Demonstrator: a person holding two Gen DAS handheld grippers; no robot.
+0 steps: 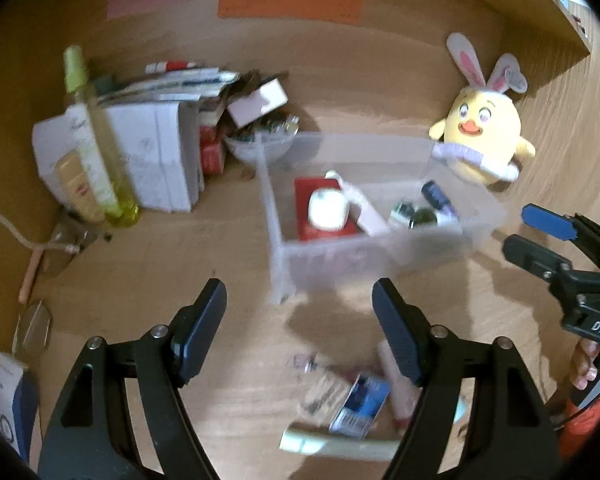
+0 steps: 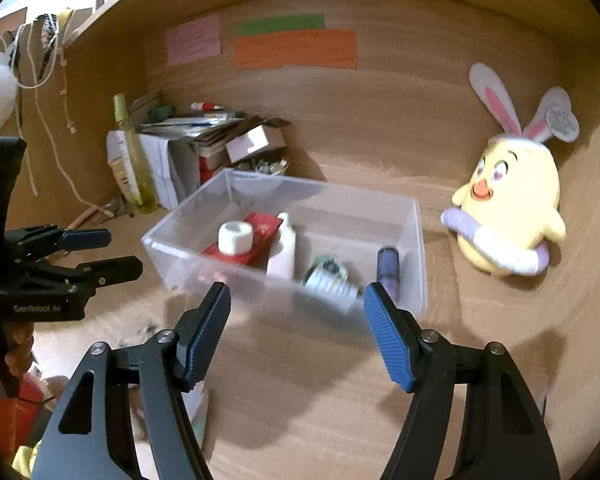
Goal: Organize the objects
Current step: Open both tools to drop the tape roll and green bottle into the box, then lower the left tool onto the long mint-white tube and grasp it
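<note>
- Both sets of jaws, left gripper (image 1: 300, 316) and right gripper (image 2: 298, 312), stand open and empty.
- Clear plastic bin (image 1: 284, 248) sits mid-desk, ahead of both.
- Loose tubes and packets (image 1: 352, 404) lie at the near desk edge, under the left gripper, the nearer one.

Colours I see from both wrists

Clear bin (image 2: 414, 240) holds a red box (image 2: 260, 228) and white roll (image 2: 236, 238); yellow chick plush (image 2: 516, 204) wears pink-lined white ears; brown wood-grain bench (image 2: 300, 400); pink, green, orange notes (image 2: 296, 50).

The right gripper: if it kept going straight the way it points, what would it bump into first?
Probably the near wall of the clear plastic bin; the open right gripper aims at it, though blur leaves depth uncertain.
</note>
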